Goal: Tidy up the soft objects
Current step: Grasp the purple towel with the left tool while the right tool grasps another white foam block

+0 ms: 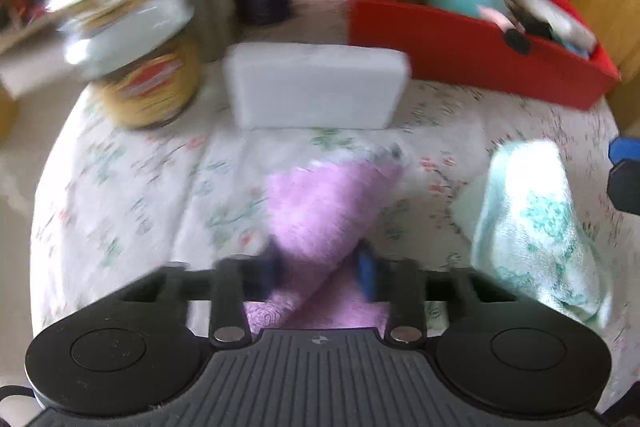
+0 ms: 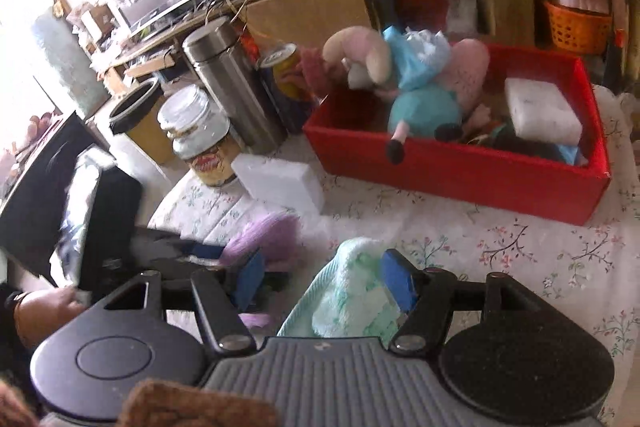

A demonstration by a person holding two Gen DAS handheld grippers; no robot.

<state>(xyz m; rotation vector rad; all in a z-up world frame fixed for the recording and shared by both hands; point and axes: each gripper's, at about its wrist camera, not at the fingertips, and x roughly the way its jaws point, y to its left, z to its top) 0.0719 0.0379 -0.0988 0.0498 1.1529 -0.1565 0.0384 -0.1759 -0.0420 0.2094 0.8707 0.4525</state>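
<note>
Purple towel point(image 1: 320, 207) lies low in the centre of the left wrist view on the flowered tablecloth point(image 1: 132, 187), its near end pinched between the blue pads of the left gripper point(image 1: 322, 267). In the right wrist view the same towel shows at lower left of centre.

A mint-green towel point(image 2: 352, 291) sits between the jaws of the right gripper point(image 2: 328, 279), which stand partly spread; the right pad touches the cloth, the left pad stands apart from it, so no firm pinch shows. In the left wrist view this towel lies at the right edge.

Beyond the purple towel a white foam block point(image 1: 316, 87) rests on the cloth. At upper right a red box point(image 2: 460, 171) holds a plush toy point(image 2: 416, 83) and another white block point(image 2: 540, 107).

Left of the foam block stands a glass jar point(image 1: 148, 83) with a yellow and red label, its writing too blurred to read, and behind it a steel flask point(image 2: 228, 83).
</note>
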